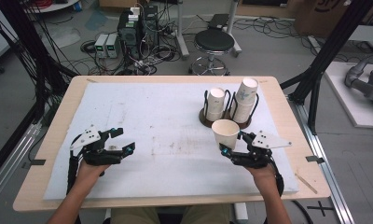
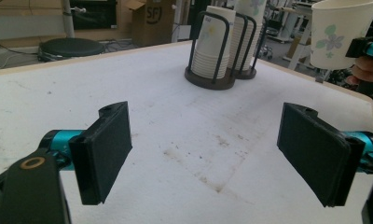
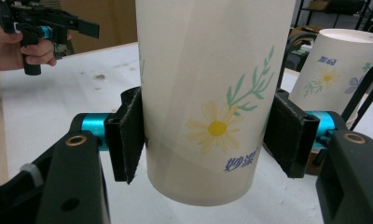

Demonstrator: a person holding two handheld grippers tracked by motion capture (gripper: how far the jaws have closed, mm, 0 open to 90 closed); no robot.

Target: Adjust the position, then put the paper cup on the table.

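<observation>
The right claw (image 1: pixel 230 144) is clamped on a white flower-printed paper cup (image 1: pixel 225 133), held above the tabletop beside the dark wire cup holder (image 1: pixel 224 116) near the far right corner. The left claw (image 1: pixel 120 140), pads apart and empty, waits near the left edge. Next, probably: set the cup down upright on the white mat (image 1: pixel 152 135).

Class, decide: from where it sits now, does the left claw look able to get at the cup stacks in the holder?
Probably yes: the left claw is open with nothing between its jaws, and bare white mat lies between it and the cup holder.
</observation>
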